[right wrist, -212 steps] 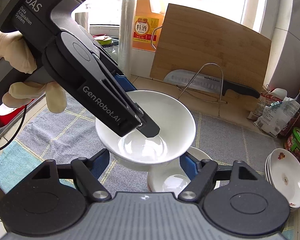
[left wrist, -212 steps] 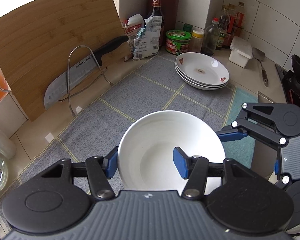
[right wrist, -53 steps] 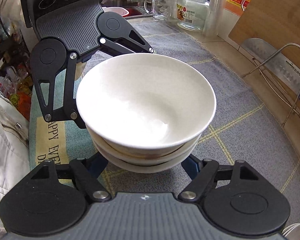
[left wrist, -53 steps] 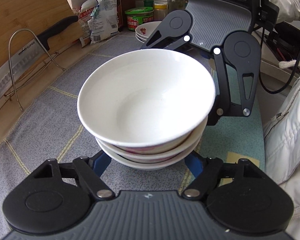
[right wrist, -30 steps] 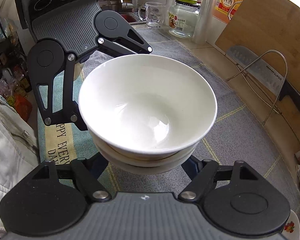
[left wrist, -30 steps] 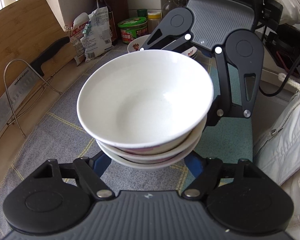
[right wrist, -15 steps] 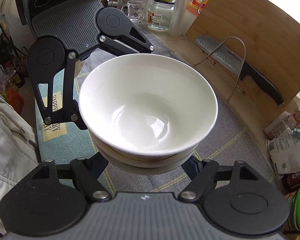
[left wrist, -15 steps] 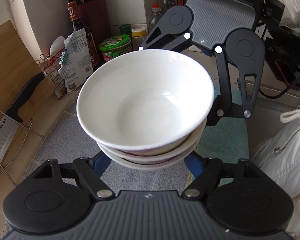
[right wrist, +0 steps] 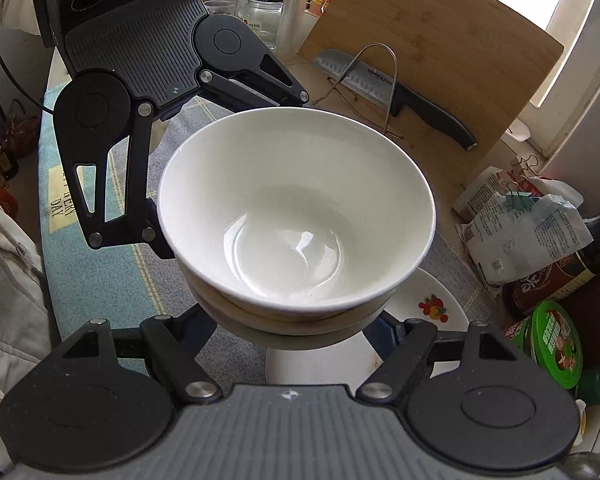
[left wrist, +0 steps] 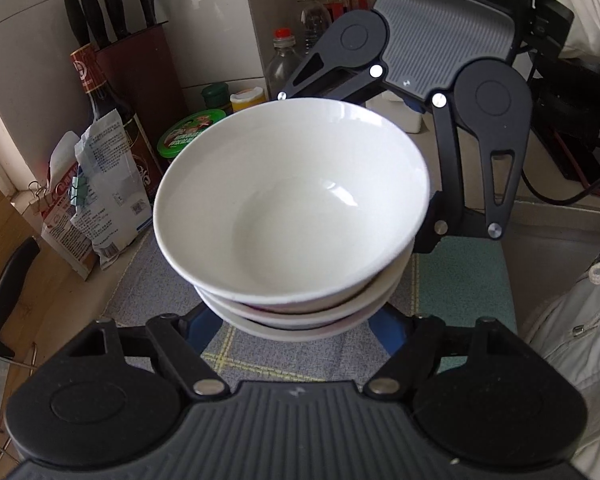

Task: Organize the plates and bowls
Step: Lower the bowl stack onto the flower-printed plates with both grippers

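white stack of bowls (left wrist: pixel 292 216) held off counter between both grippers, each from opposite side. left gripper (left wrist: pixel 296 320) fingers clamp stack's lower bowls; right gripper (right wrist: pixel 296 328) likewise clamped on stack. only right wrist view shows flowered plates (right wrist: pixel 432 304) below and just beyond its right finger, cutting board (right wrist: pixel 440 40) farther ahead. only left view shows knife block (left wrist: pixel 140 72) ahead-left. grey mat (left wrist: pixel 160 280) open under fingers.

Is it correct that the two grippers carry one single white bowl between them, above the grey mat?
Not quite. It is not a single bowl: the left wrist view shows a stack of white bowls, with more rims nested under the top one. The left gripper and the right gripper do hold it between them above the grey mat.
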`<action>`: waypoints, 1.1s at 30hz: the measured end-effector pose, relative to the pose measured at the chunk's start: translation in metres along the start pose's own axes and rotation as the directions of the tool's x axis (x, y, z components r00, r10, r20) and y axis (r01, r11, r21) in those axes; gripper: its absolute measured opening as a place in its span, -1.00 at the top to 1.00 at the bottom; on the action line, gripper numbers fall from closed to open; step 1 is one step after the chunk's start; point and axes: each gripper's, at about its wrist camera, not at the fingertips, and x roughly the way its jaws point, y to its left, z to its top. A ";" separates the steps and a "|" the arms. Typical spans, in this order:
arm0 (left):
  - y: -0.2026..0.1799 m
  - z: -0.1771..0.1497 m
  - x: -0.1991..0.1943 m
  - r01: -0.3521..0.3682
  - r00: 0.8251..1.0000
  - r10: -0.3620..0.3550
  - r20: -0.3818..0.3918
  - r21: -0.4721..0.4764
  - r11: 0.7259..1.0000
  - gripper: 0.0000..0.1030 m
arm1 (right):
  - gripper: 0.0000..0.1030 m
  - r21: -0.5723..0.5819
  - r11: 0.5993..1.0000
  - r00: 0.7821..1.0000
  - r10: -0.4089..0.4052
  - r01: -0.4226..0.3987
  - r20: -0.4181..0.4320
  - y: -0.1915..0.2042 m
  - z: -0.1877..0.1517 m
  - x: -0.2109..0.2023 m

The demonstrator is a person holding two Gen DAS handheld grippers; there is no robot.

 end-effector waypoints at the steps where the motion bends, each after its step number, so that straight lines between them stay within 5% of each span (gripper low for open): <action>1: 0.001 0.004 0.004 0.005 1.000 -0.005 -0.003 0.006 1.000 -0.53 | -0.60 0.005 1.000 1.000 -0.005 0.005 -0.003 -0.003 -0.003 0.000; 13: 0.024 0.036 0.055 0.022 0.999 -0.021 -0.035 0.025 0.999 -0.53 | -0.60 0.044 0.998 0.998 -0.046 0.047 -0.032 -0.040 -0.038 0.005; 33: 0.035 0.044 0.091 0.026 0.997 -0.027 -0.070 -0.016 1.000 -0.54 | -0.61 0.065 0.997 0.998 -0.031 0.035 -0.061 -0.070 -0.056 0.030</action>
